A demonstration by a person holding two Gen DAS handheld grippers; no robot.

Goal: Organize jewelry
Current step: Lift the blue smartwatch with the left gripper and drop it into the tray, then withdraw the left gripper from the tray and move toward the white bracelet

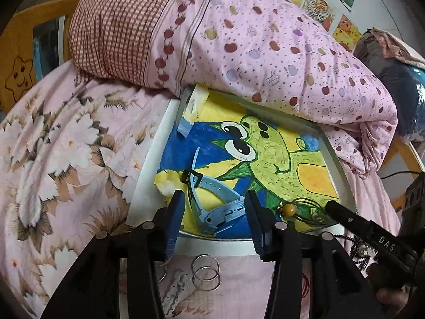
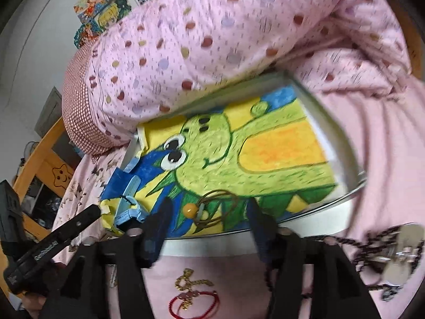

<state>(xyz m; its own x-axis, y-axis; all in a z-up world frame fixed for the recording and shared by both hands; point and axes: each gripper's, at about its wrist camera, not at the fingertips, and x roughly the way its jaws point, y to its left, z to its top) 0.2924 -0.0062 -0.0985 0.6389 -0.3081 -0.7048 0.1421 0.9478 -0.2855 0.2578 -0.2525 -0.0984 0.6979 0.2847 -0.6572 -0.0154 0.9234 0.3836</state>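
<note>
Jewelry is partly sorted, I judge: on the tray lie a blue watch and bead necklace; rings, gold chain, red bracelet and black beads wait on the bedsheet. Left gripper and right gripper hover open, empty.

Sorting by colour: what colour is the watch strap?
Light blue watch strap, clearest in the left wrist view.

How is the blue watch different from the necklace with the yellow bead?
The blue watch has a wide, flat plastic strap; the necklace is a thin dark cord with one round yellow bead. The watch lies toward the tray's left side, the necklace further right. The watch sits between the left gripper's open jaws, the necklace between the right gripper's. Both rest on the frog drawing in the tray.
</note>
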